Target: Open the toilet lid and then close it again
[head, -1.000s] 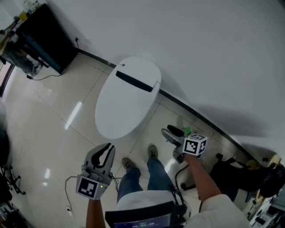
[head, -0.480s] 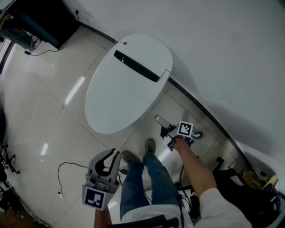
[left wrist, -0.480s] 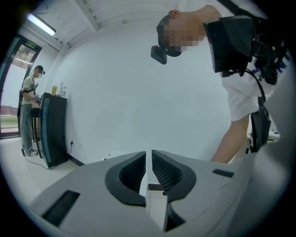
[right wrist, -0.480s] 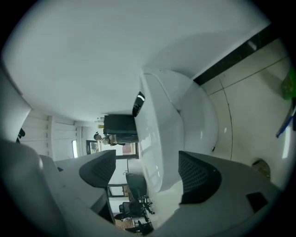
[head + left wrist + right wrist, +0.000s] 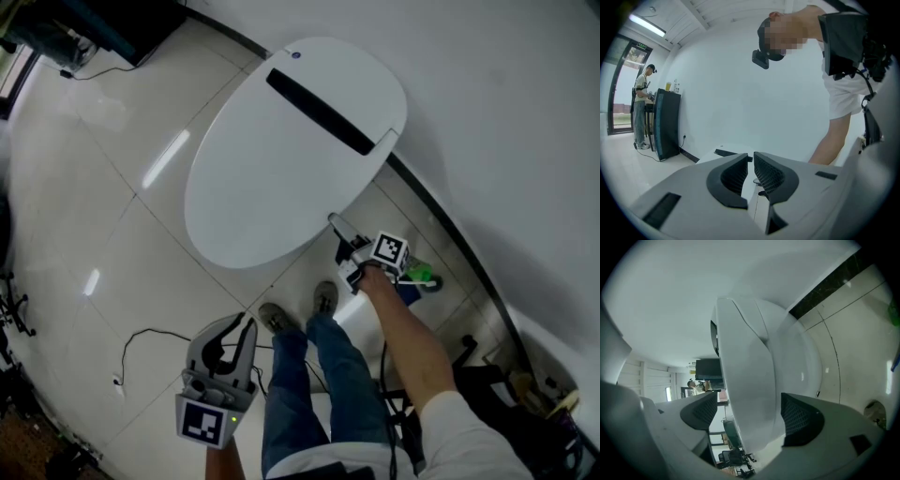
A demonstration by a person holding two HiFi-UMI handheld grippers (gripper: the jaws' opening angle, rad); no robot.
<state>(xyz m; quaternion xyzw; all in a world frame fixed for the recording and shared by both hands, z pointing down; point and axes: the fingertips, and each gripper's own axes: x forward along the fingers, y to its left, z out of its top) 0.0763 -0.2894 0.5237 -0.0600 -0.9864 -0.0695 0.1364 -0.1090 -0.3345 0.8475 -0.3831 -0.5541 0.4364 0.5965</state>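
Observation:
The white toilet [image 5: 281,159] stands against the wall with its lid down and a black strip [image 5: 319,111] across the back. My right gripper [image 5: 339,234] is at the lid's near right edge, rolled onto its side. Its jaws have just been opening and stand wide, with the rim of the lid [image 5: 750,380] between the two pads and a gap showing at the left pad. My left gripper [image 5: 239,326] hangs low over the floor left of my legs, away from the toilet. Its jaws are together with nothing between them [image 5: 751,161].
My shoes [image 5: 323,298] are on the tiles just in front of the bowl. A black cable [image 5: 141,342] loops on the floor at the left. A green object [image 5: 422,277] lies by the black skirting [image 5: 450,234]. A dark cabinet [image 5: 665,124] with a person [image 5: 641,112] beside it stands far left.
The right gripper has dropped and rolled over, coming from beside my legs up to the lid's edge with wider jaws. The left gripper has sunk lower. The toilet looms larger in the head view.

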